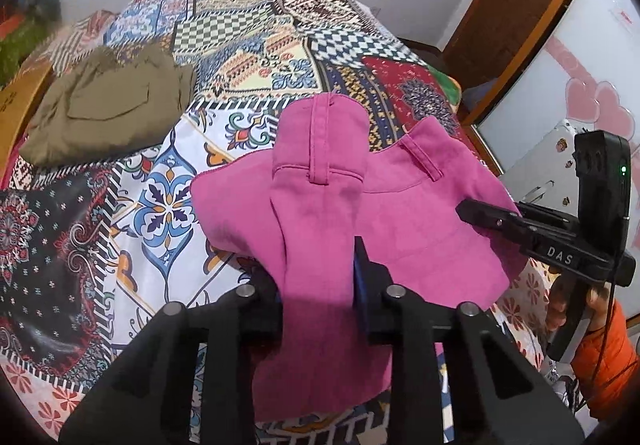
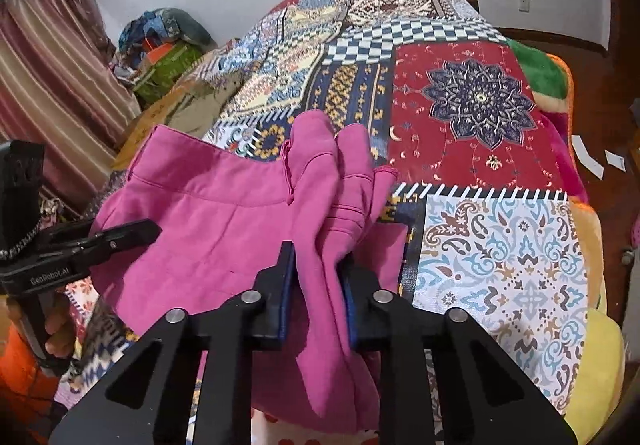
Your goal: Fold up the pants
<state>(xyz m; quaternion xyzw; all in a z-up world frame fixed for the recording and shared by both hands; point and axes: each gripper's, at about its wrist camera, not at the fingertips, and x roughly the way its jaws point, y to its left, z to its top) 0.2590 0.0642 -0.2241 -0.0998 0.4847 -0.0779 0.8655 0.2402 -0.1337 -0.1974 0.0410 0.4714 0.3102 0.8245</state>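
The pink pants (image 1: 320, 213) hang bunched between my two grippers above the patterned bedspread (image 1: 160, 205), waistband and belt loops uppermost. My left gripper (image 1: 316, 285) is shut on one end of the waistband. My right gripper (image 2: 320, 277) is shut on the other end, with folds of pink cloth (image 2: 224, 221) pinched between its blue pads (image 2: 288, 285). In the left wrist view the right gripper (image 1: 472, 211) shows at the right, its tip against the cloth. In the right wrist view the left gripper (image 2: 132, 231) shows at the left.
Folded olive-green pants (image 1: 108, 109) lie at the bed's far left. A wooden door frame (image 1: 520, 5) and white panel with pink hearts (image 1: 580, 85) stand right of the bed. Curtains (image 2: 52, 77) and a pile of bags (image 2: 168, 53) are at the left.
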